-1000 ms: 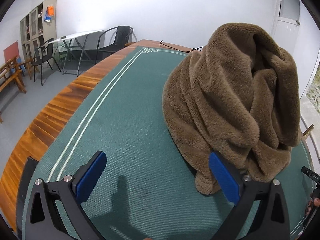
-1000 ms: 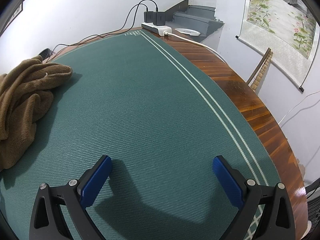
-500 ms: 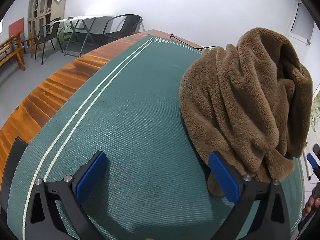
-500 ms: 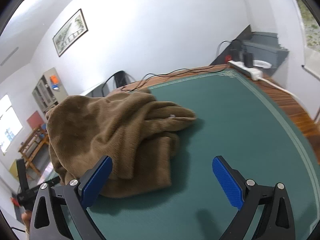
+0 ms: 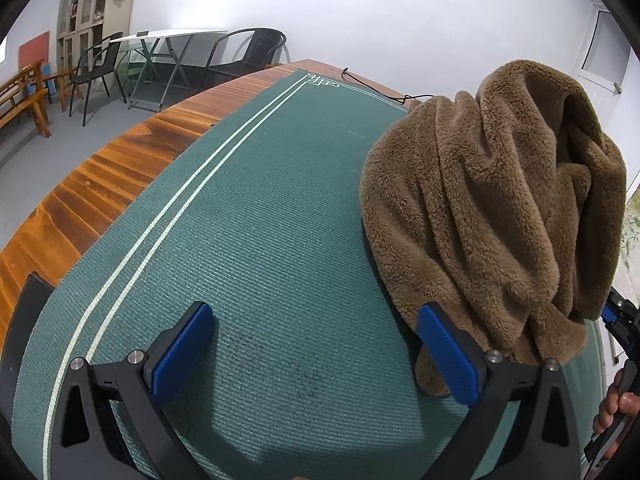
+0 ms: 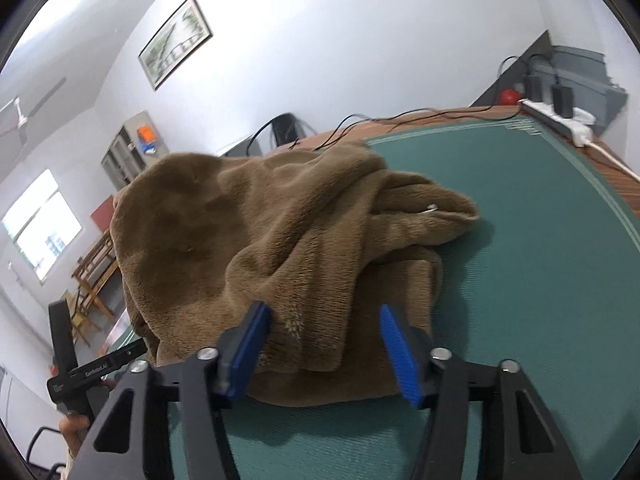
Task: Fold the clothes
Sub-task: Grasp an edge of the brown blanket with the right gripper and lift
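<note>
My left tool (image 5: 316, 354) hangs low over the green mat (image 5: 248, 248) with its blue pads spread wide and nothing between them. The brown fleece garment (image 5: 492, 208) sits bunched in a tall heap at about 2 o'clock in the left wrist view, resting on the mat; its lower hem drops just behind the right-hand pad, though I cannot tell whether it touches. This view alone shows the wooden bench (image 5: 92, 184) edge at 9 o'clock, the black chairs (image 5: 248, 52) and folding table at 11 o'clock, and the cabinet at the far left. At 4 o'clock a hand (image 5: 614, 404) grips the other tool's handle.

The right wrist view gives me the garment (image 6: 280, 240) from the other side: a broad crumpled mound spreading from 9 to 1 o'clock. My right tool (image 6: 324, 344) is partly closed in, its pads straddling a fold at the garment's near edge; the left pad presses the fleece, the right pad stands apart, so nothing is clamped. Only here do I see the power strip (image 6: 560, 118) with plugged adapters at 2 o'clock, the cables, and the framed picture (image 6: 176, 42) on the wall at 11 o'clock.
</note>
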Motion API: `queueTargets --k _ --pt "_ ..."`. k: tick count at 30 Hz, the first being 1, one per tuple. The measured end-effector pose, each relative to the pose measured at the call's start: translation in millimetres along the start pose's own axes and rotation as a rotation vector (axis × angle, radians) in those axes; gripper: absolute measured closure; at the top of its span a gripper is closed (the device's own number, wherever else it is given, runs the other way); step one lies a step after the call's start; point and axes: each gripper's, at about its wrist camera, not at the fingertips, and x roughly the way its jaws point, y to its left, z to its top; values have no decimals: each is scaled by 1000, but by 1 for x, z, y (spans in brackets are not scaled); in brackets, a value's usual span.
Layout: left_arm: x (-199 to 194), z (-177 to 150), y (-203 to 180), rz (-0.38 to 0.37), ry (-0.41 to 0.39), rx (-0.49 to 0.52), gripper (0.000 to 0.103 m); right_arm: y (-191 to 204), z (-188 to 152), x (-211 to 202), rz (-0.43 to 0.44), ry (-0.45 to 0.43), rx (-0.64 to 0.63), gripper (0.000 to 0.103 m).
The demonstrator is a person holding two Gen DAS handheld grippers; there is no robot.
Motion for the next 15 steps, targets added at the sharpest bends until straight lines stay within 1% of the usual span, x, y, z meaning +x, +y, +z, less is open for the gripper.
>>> queueTargets --k 1,2,3,5,6,7,9,13,15 --pt "0 0 0 1 0 0 0 0 0 4 15 13 4 56" --pt "0 0 0 1 0 0 0 -1 1 10 33 28 11 59" --pt "0 1 0 0 0 0 0 -2 2 16 52 42 19 66" --pt "1 1 0 -1 -1 -1 0 -3 2 25 87 61 35 74" --pt "1 1 0 -2 -1 -3 0 0 2 25 98 54 29 81" --pt "1 1 0 -4 -2 -5 0 5 2 22 107 39 10 84" --pt "0 1 0 -3 -3 -6 0 21 1 11 142 -2 -43 85" --pt "0 1 -1 1 -2 -3 0 70 -4 -21 239 -78 -203 85" --pt "-1 1 0 -3 -3 -6 0 95 -10 -38 315 -99 -268 85"
